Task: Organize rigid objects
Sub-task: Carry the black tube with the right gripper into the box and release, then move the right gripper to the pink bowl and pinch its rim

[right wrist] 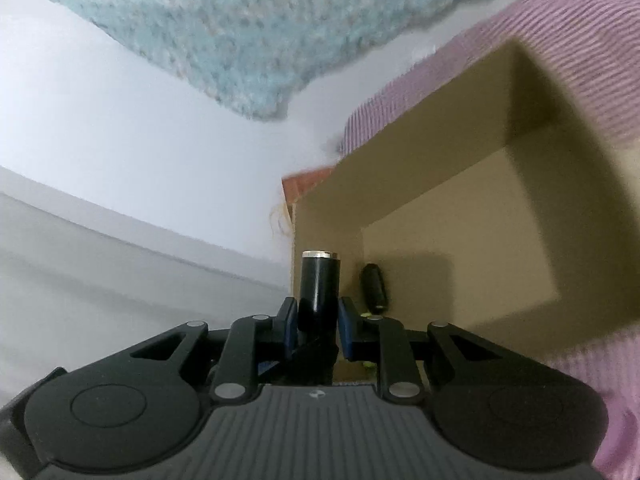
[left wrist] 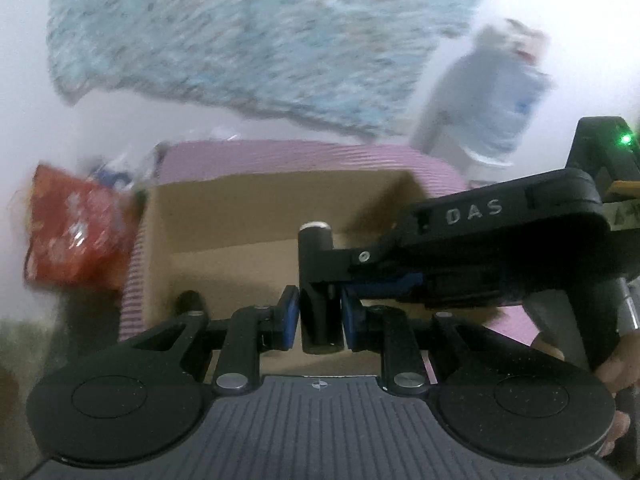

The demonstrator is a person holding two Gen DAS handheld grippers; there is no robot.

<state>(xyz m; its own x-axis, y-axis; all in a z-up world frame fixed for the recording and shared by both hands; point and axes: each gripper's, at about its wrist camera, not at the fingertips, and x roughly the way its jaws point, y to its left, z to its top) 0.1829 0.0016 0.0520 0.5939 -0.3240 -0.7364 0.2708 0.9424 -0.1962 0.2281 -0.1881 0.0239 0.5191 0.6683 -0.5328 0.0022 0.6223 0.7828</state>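
The left claw (left wrist: pixel 319 322) is seen clamped on a black cylinder (left wrist: pixel 317 280) with a silver cap, its blue pads (left wrist: pixel 289 320) pressed against either side of the lower part; the same cylinder is also gripped, higher up and from the right side, by the right claw (left wrist: pixel 320 258), whose black body bears the letters DAS; part of a hand (left wrist: pixel 618 364) is seen at the right edge, behind that body.

In the right wrist view the right claw (right wrist: pixel 318 320) is closed on the black cylinder (right wrist: pixel 319 280), which stands upright between the blue pads (right wrist: pixel 347 330) with its silver cap pointing away from the claw.

Just ahead of both claws an open cardboard box (right wrist: pixel 460 216) is placed on a pink striped cloth (right wrist: pixel 560 40); a small dark object (right wrist: pixel 375 287) is lying on the box floor just right of the right claw's tips; what it is cannot be told.

Beyond the box, a pale blue rug (left wrist: pixel 248 40) is spread; to the left of the box, a red patterned bag (left wrist: pixel 76 236) is seen, blurred; far right, a grey-blue bundle (left wrist: pixel 492 96) is seen, too blurred to be identified.
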